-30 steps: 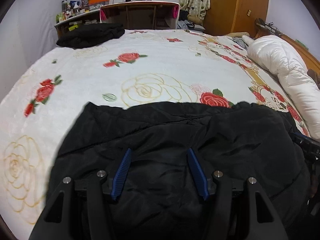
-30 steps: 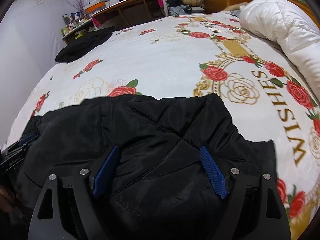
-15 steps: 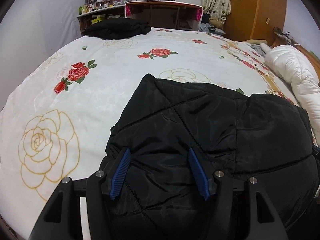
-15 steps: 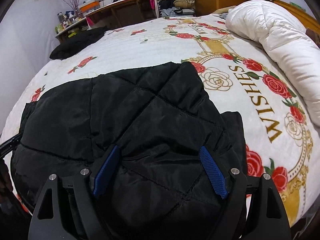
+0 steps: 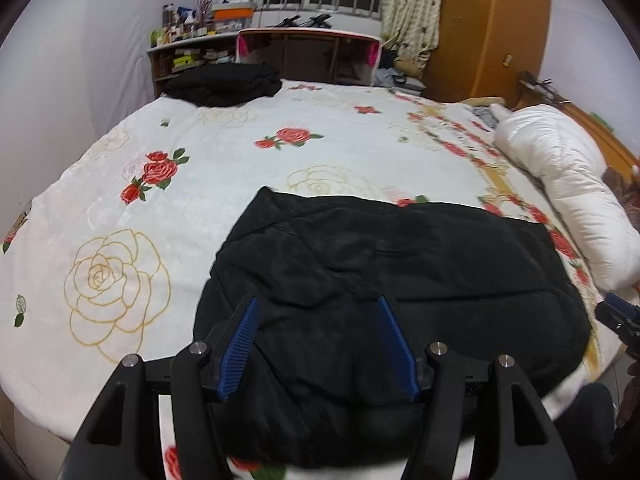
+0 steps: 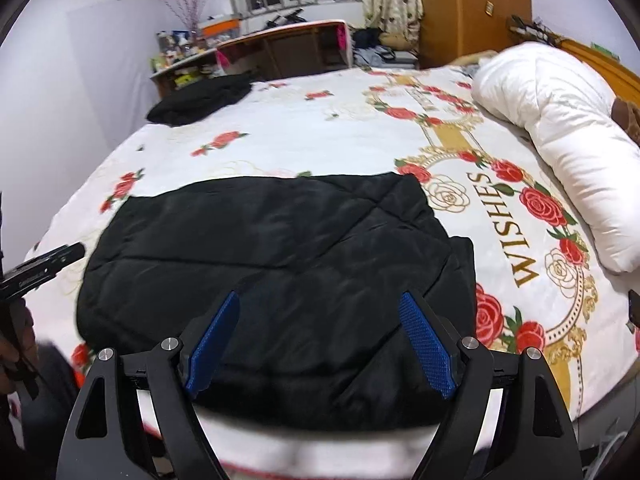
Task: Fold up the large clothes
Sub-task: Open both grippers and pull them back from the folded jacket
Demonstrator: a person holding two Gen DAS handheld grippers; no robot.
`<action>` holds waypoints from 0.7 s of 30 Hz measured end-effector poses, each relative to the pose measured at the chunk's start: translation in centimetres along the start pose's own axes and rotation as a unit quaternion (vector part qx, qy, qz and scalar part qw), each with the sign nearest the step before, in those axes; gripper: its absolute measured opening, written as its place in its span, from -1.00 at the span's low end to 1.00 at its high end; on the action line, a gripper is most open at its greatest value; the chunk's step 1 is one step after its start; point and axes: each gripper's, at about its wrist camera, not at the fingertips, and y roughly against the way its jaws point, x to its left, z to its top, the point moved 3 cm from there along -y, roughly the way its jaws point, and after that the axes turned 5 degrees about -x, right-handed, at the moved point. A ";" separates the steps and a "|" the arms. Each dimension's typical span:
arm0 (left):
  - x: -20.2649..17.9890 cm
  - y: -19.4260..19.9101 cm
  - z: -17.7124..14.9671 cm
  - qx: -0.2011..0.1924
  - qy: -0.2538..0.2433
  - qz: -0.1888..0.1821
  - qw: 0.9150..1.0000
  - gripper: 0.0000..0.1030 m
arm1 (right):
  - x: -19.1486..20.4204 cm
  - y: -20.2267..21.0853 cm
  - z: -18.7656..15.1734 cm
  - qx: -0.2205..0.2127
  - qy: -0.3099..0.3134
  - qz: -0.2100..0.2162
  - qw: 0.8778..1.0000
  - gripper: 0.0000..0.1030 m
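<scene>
A black quilted jacket point(image 5: 400, 280) point(image 6: 280, 248) lies folded into a flat rectangle on the floral bedspread point(image 5: 200, 184), close to the bed's near edge. My left gripper point(image 5: 318, 300) hovers open over the jacket's near left part; nothing sits between its blue pads point(image 5: 240, 340). Over the near right part my right gripper point(image 6: 320, 294) is also open and holds nothing. The right gripper's tip point(image 5: 618, 318) shows at the right edge of the left wrist view. In the right wrist view the left gripper point(image 6: 44, 264) shows at the left edge, with a hand below it.
A second folded black garment point(image 5: 224, 84) point(image 6: 200, 98) lies at the bed's far left corner. A rolled white duvet point(image 5: 568, 184) point(image 6: 560, 132) runs along the right side. Beyond the bed stand a desk with shelves point(image 5: 308, 56) and a wooden wardrobe point(image 5: 492, 28).
Both grippers have drawn back and up from the jacket towards the bed's near edge. The jacket, which filled the lower frames before, now shows whole and lies flat.
</scene>
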 end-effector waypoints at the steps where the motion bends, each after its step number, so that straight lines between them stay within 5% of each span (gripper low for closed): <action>1: -0.3 0.6 -0.2 -0.001 -0.002 -0.002 1.000 0.30 | 0.3 0.5 -0.2 -0.002 0.002 0.002 1.000 0.59; 8: -1.9 4.3 -2.6 0.007 -0.012 -0.015 1.000 0.47 | 2.6 3.9 -2.5 0.001 0.006 0.016 1.000 0.60; 21: -2.7 4.7 -4.7 0.031 -0.024 -0.011 0.999 0.52 | 3.6 4.2 -4.9 0.019 0.027 0.017 0.999 0.61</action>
